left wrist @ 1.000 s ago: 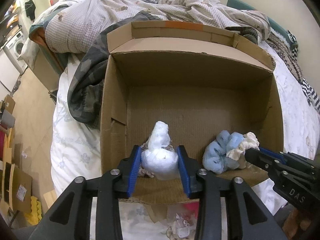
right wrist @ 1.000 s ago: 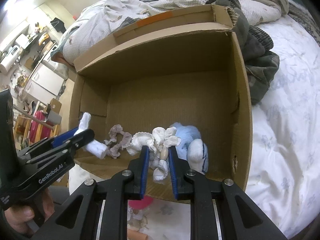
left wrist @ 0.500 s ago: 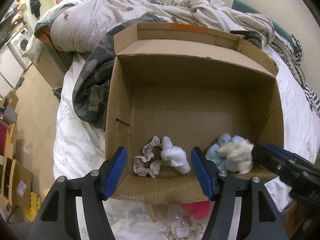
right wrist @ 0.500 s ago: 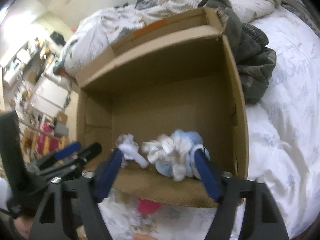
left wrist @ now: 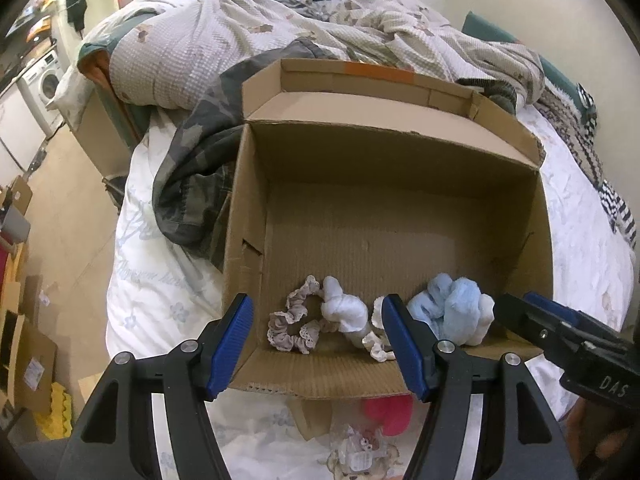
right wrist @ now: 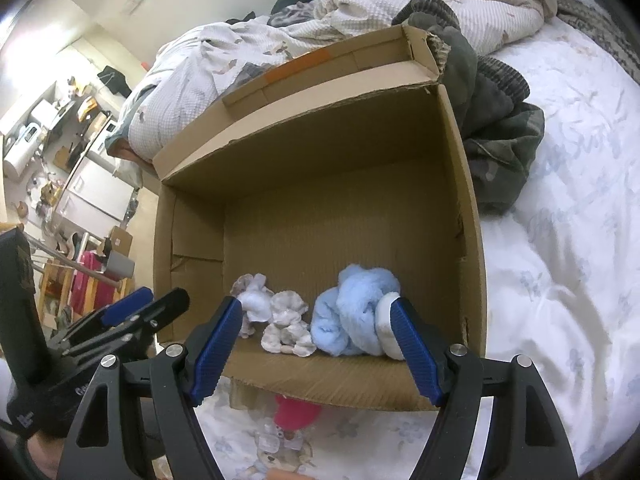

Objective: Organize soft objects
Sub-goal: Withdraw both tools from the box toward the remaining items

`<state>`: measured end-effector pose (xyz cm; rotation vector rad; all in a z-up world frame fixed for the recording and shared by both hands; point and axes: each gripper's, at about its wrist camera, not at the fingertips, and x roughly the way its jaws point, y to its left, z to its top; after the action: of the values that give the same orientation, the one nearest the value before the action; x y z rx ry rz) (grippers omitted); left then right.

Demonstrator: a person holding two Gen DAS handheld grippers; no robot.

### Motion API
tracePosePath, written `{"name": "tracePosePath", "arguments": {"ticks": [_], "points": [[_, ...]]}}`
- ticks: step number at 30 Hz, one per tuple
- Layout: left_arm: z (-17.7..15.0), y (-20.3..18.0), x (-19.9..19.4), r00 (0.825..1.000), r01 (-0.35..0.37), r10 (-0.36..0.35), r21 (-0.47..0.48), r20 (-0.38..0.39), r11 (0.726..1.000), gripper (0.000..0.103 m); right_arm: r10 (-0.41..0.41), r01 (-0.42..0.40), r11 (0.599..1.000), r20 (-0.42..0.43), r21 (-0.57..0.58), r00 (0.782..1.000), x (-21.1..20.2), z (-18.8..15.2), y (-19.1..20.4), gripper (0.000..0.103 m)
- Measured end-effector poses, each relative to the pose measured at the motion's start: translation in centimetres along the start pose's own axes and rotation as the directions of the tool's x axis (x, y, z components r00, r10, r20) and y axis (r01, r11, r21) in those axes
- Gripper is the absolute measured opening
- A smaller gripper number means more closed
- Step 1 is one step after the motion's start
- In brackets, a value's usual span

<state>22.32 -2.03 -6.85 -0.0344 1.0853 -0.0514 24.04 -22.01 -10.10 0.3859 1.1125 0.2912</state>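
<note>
the left tongs [left wrist: 318,344] are spread wide and hold nothing. the right tongs [right wrist: 316,344] are spread wide too, with nothing in them. both hang just in front of the low near wall of the cardboard box [left wrist: 248,216], which sits on the bed [left wrist: 152,296].

below the near wall, on the white sheet, lie a pink soft thing [left wrist: 388,410] and a small printed pouch [left wrist: 360,454].

inside the box, close to the near wall, the soft things lie in a row. at the left is a frilly grey scrunchie [left wrist: 294,324]. touching it is a rolled white sock [left wrist: 344,314]. next comes a cream frilly scrunchie [right wrist: 286,328]. at the right is a fluffy light blue sock bundle [right wrist: 358,312] with a white tip.

the back part of the box floor is bare cardboard. behind the box are a dark camo jacket [right wrist: 504,152] and a rumpled checked quilt [left wrist: 192,44].
</note>
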Motion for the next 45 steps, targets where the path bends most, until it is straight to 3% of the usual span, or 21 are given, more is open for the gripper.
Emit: {"name": "tracePosePath", "arguments": {"ticks": [18, 30, 37, 45], "points": [[-3.2, 3.6, -3.1, 0.999, -0.053, 0.053, -0.035, 0.005, 0.998, 0.064, -0.043, 0.044, 0.998, 0.029, -0.048, 0.999, -2.7, -2.3, 0.4, 0.081], [-5.5, 4.2, -2.9, 0.996, -0.078, 0.077, -0.022, -0.046, 0.997, 0.064, -0.012, 0.012, 0.997, -0.002, -0.077, 1.0, -3.5, -5.6, 1.3, 0.081], [-5.6, 5.5, -2.7, 0.995, -0.09, 0.088, -0.051, -0.042, 0.995, 0.064, 0.058, -0.065, 0.997, -0.133, -0.05, 0.989, -1.9, -7.2, 1.1, 0.081], [-6.0, 7.7, 0.5, 0.983, -0.053, 0.021, -0.171, -0.185, 0.984, 0.064, 0.057, -0.057, 0.998, -0.302, 0.007, 0.952, 2.2, -8.6, 0.9, 0.081]]}}
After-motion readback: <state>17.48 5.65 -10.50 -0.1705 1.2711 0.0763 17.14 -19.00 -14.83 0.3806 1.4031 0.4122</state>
